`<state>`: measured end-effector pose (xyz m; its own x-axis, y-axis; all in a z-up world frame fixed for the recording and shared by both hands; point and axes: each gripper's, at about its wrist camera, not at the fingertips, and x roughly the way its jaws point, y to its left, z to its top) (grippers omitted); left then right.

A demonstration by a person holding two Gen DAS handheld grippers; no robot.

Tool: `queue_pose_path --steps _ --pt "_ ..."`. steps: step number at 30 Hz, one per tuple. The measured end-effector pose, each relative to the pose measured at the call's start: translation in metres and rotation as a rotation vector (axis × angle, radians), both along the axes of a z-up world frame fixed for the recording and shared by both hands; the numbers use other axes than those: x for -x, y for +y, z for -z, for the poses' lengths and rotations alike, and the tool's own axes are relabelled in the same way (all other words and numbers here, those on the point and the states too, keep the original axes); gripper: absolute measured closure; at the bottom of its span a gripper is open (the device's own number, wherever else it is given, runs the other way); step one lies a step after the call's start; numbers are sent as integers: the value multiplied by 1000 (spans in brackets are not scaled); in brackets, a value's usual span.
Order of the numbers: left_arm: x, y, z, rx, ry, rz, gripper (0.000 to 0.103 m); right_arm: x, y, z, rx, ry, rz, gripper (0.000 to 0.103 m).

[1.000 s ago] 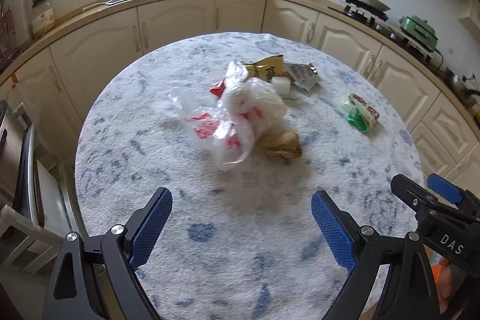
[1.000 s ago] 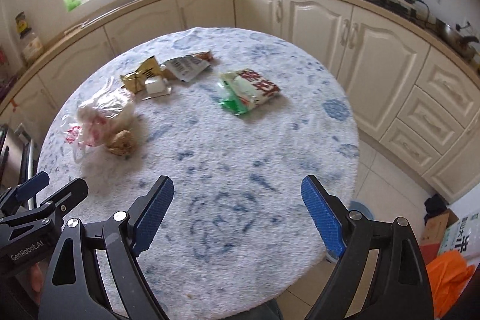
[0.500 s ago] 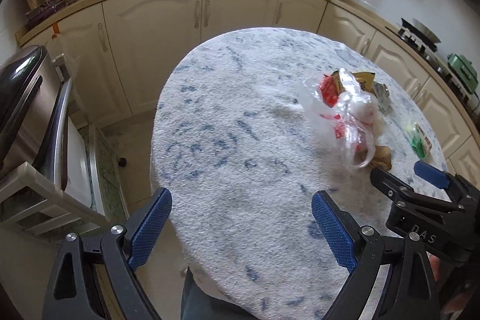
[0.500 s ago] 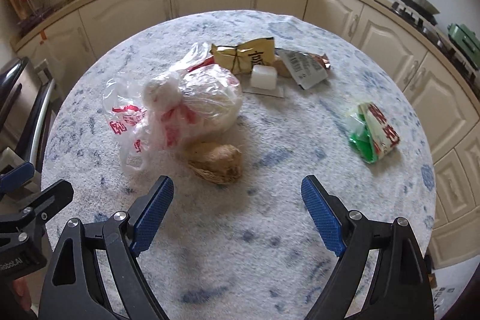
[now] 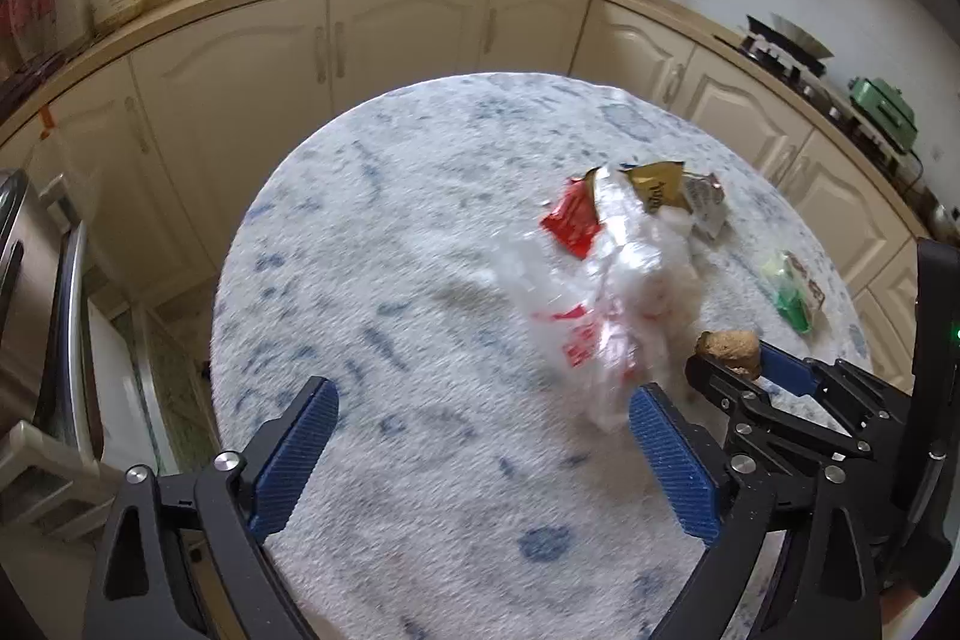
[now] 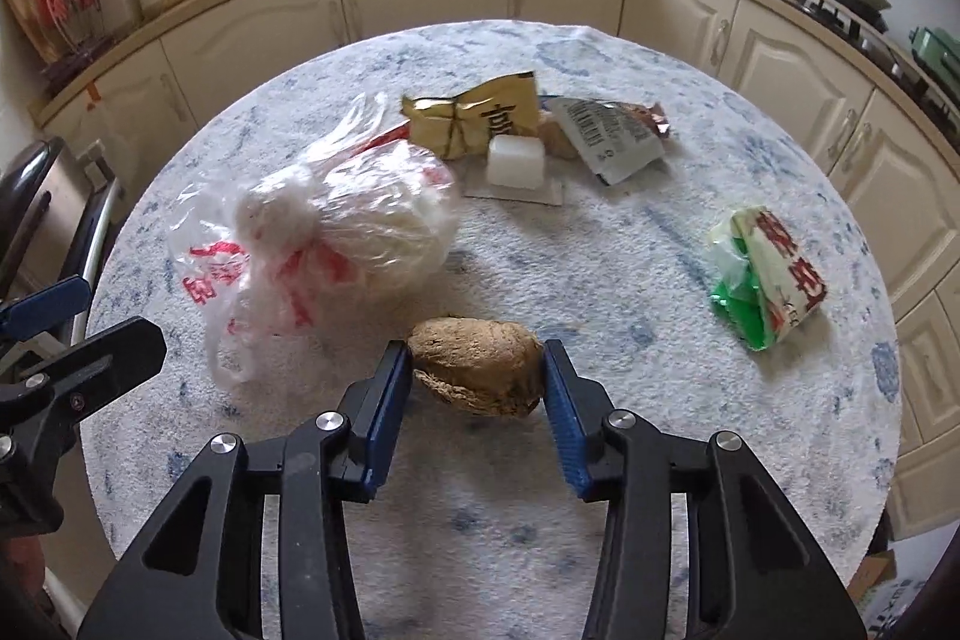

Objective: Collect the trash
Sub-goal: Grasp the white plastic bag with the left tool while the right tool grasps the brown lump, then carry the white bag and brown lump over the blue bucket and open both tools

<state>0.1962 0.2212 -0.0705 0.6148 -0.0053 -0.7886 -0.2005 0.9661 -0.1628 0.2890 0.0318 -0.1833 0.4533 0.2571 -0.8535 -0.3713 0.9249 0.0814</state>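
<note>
A brown crumpled lump [image 6: 474, 370] lies on the round table [image 6: 630, 460], and my right gripper [image 6: 474, 352] is closing on it, both blue pads touching its ends. The left wrist view shows the same grip [image 5: 738, 370] at the right. Left of the lump lies a knotted clear plastic bag [image 6: 336, 232] with red print. My left gripper [image 5: 480, 400] hovers over the cloth just short of the bag [image 5: 618, 292], its jaws opening wide with nothing between them. Farther back lie a gold packet [image 6: 480, 112], a white cube [image 6: 516, 160] and a silver wrapper [image 6: 612, 136]. A green-and-white packet [image 6: 762, 274] lies at the right.
A red wrapper [image 5: 570, 220] sticks out behind the bag. Cream cabinets [image 5: 408, 34] curve around the table's far side, with a stove [image 5: 786, 52] at the right. A steel appliance [image 5: 36, 316] stands close to the table's left edge.
My right gripper has advanced to the brown lump and its jaws have narrowed onto it. The left gripper has swung right toward the bag, jaws slightly wider.
</note>
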Motion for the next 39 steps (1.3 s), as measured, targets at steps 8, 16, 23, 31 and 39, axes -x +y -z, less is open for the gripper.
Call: queue_pose_path --steps 8,16,23,31,39 --pt "-68 -38 1 -46 7 129 1 -25 -53 -17 -4 -20 148 58" --pt "-117 -64 50 -81 77 161 31 -40 -72 0 -1 25 187 58" --pt "-120 -62 51 -57 82 142 51 -35 -73 -5 -18 15 183 58" --pt "-92 -71 38 -79 55 135 52 -16 -76 -13 -37 15 187 58" --pt "-55 -95 16 -61 11 189 52 9 -95 -20 -50 14 227 58"
